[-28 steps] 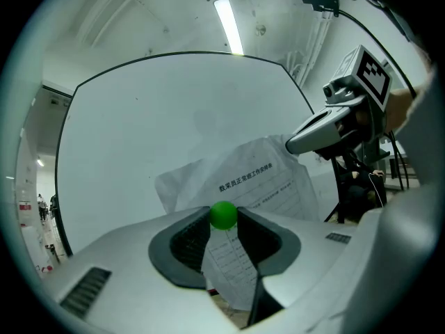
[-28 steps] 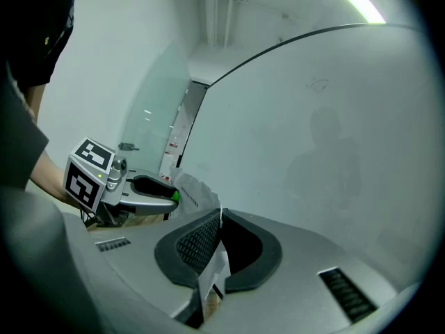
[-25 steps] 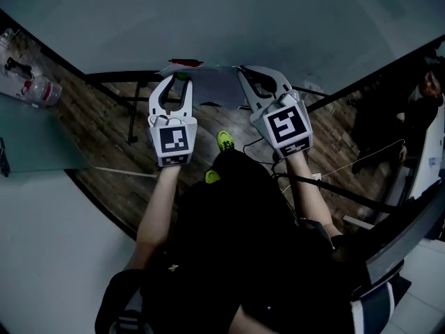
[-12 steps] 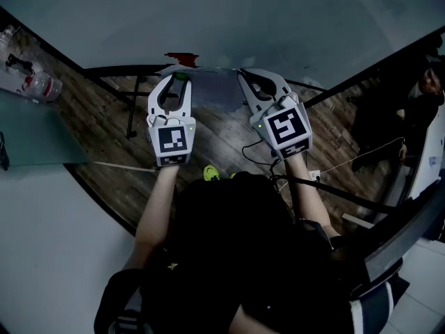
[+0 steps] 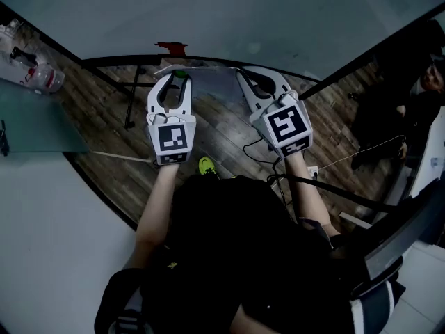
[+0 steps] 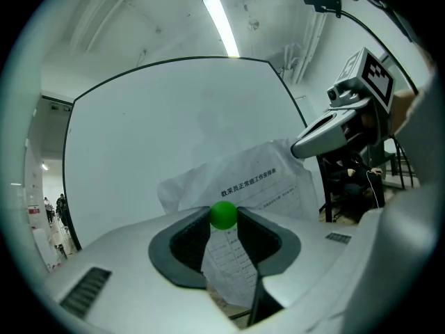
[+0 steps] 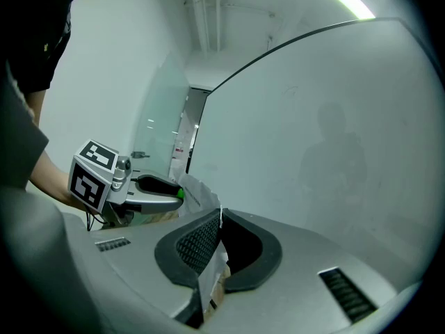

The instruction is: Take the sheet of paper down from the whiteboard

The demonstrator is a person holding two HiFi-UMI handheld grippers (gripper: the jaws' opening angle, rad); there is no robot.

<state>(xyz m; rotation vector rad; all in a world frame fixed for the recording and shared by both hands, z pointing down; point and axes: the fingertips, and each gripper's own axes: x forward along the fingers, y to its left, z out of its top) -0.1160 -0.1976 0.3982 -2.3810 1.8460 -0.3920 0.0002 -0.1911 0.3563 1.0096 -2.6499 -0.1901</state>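
Sheet of paper (image 5: 212,82) near whiteboard (image 5: 243,12), above wooden plank floor (image 5: 104,152)

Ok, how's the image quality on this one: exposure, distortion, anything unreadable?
Head view: underexposed, the wooden floor and the person's dark clothing are murky; fisheye bends the edge of the whiteboard. Left gripper view: bright, dark circular vignette, ceiling light strip glares, print on the sheet of paper is sharp. Right gripper view: evenly lit, a faint dark reflection on the whiteboard, paper seen edge-on.
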